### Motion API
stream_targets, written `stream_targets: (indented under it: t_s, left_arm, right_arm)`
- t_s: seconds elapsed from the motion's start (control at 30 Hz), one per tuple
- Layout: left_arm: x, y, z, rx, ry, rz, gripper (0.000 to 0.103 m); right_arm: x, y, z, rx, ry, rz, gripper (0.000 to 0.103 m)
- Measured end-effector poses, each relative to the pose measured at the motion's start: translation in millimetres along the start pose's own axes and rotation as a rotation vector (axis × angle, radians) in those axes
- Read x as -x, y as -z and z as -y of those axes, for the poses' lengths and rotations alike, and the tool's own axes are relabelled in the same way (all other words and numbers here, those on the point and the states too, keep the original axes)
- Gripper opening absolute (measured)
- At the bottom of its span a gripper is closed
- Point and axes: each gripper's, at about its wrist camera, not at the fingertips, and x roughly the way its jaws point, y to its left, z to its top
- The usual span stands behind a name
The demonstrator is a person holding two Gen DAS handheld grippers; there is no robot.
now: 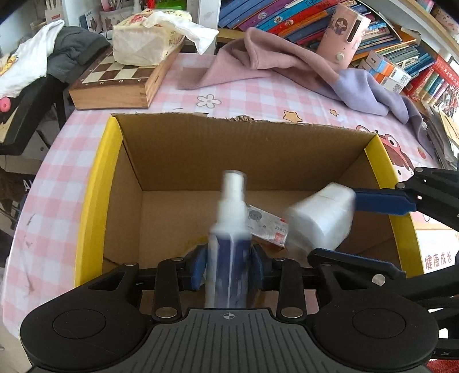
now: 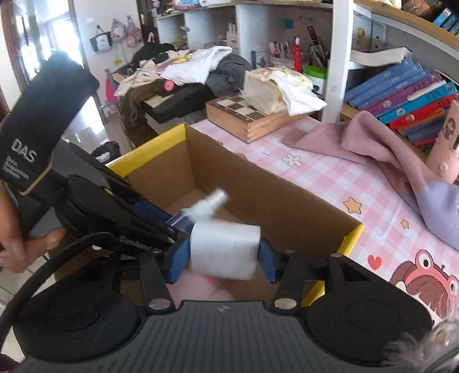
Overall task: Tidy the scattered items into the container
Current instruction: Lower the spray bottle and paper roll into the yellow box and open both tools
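Note:
The cardboard box point(image 1: 94, 200) with yellow rims stands on the pink checked tablecloth, and both grippers hang over its open top. My left gripper point(image 1: 229, 269) has a white-capped blue spray bottle point(image 1: 231, 218) upright between its blue pads. The bottle is blurred while the pads are sharp, so the pads do not seem to press on it. My right gripper point(image 2: 223, 255) straddles a white roll point(image 2: 225, 249), also blurred, with a gap at its right pad. A small printed packet point(image 1: 266, 226) lies on the box floor. The right wrist view also shows the box point(image 2: 149, 152) and the bottle point(image 2: 206, 205).
Behind the box lie a wooden chessboard case point(image 1: 114, 86) with a tissue pack point(image 1: 143, 40) on it, a pink and lilac cloth point(image 1: 275, 60), a pink cylinder point(image 1: 342, 34) and rows of books point(image 1: 287, 17). A hand point(image 2: 17, 246) holds the left gripper's handle.

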Motion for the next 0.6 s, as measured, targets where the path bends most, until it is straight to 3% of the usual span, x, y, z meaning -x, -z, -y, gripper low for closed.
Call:
stream_targets:
  t_s: [0.1,0.6]
  left_arm:
    - [9.5,4.3,-2.6,0.015,-0.005,0.039,0.054]
    - [118.7,60.0,2.6,0.035,0.090,0.354,0.072]
  right_arm:
    - [4.1,2.1,1.0,-0.023,-0.003,0.008,0.058]
    - [86.2,21.4,-46.3,-0.056,0.079,0.154,0.060]
